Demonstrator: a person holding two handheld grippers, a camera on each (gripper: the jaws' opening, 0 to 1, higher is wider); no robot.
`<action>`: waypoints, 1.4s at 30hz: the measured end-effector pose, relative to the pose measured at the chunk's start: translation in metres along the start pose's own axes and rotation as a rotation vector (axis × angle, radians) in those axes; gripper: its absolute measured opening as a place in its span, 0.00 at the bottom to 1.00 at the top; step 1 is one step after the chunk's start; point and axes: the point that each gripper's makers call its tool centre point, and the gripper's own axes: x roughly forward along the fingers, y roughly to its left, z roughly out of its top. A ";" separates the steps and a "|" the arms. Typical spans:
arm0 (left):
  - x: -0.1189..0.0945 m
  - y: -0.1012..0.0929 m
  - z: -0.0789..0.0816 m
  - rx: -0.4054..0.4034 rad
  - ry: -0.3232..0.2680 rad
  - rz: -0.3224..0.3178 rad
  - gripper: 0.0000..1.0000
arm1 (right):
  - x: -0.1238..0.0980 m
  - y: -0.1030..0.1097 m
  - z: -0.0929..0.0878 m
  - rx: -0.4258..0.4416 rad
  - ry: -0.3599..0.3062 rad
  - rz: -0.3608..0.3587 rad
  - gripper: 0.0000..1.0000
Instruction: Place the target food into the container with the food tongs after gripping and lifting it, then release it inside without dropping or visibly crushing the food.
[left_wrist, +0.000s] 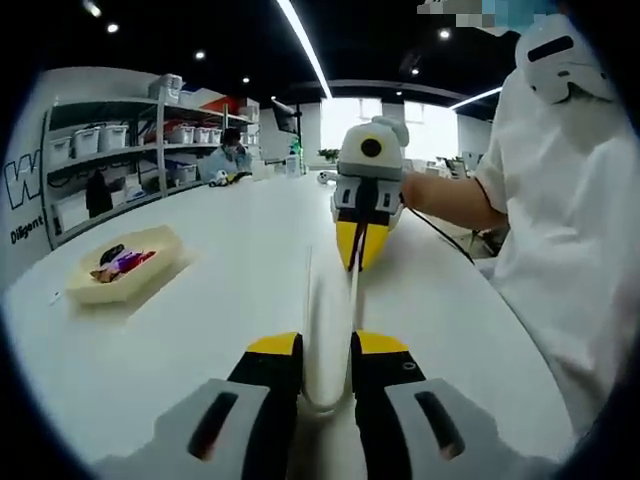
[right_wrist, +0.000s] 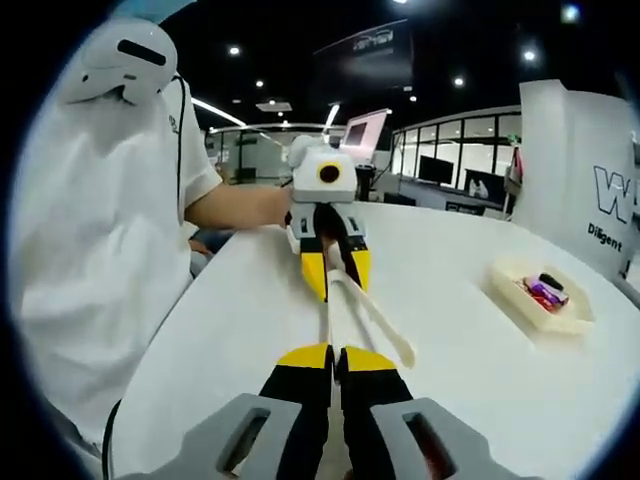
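While both grippers face each other across the white table (left_wrist: 150, 340), you hold the white food tongs (left_wrist: 328, 330) between them, 1 gripper at each end. In the left gripper view, the left gripper (left_wrist: 326, 362) has its yellow-tipped jaws closed around the tongs' rounded hinge end, and the right gripper (left_wrist: 358, 245) pinches the far end of 1 arm. In the right gripper view, the tongs (right_wrist: 365, 310) stand spread: 1 arm runs toward the right gripper (right_wrist: 334, 365), whose jaws are closed on it, while the other arm (right_wrist: 385, 325) angles free to the side, its tip (right_wrist: 404, 355) pinching nothing.

The target food (left_wrist: 122, 263), dark and reddish pieces, lies in a shallow cream tray (left_wrist: 160, 275) well apart from the tongs, off to 1 side of the table; the right gripper view places that tray (right_wrist: 515, 290) near the wall. Whether this tray is the container or a separate one waits elsewhere, you cannot tell.

The step in hand looks like settling a working grip. Get both arms of the tongs between 1 set of jaws before you travel, or the free arm will not close. Keep the hinge steady, then squeeze only until the food holds.
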 end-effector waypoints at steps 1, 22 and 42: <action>0.001 0.000 0.000 0.002 0.004 0.000 0.19 | 0.000 0.000 -0.001 0.001 0.002 0.000 0.00; 0.006 0.001 -0.003 -0.008 0.026 -0.008 0.19 | 0.000 -0.001 -0.009 0.000 0.020 -0.001 0.00; 0.007 0.002 -0.003 -0.015 0.028 -0.008 0.19 | 0.001 -0.001 -0.011 0.007 0.029 -0.011 0.00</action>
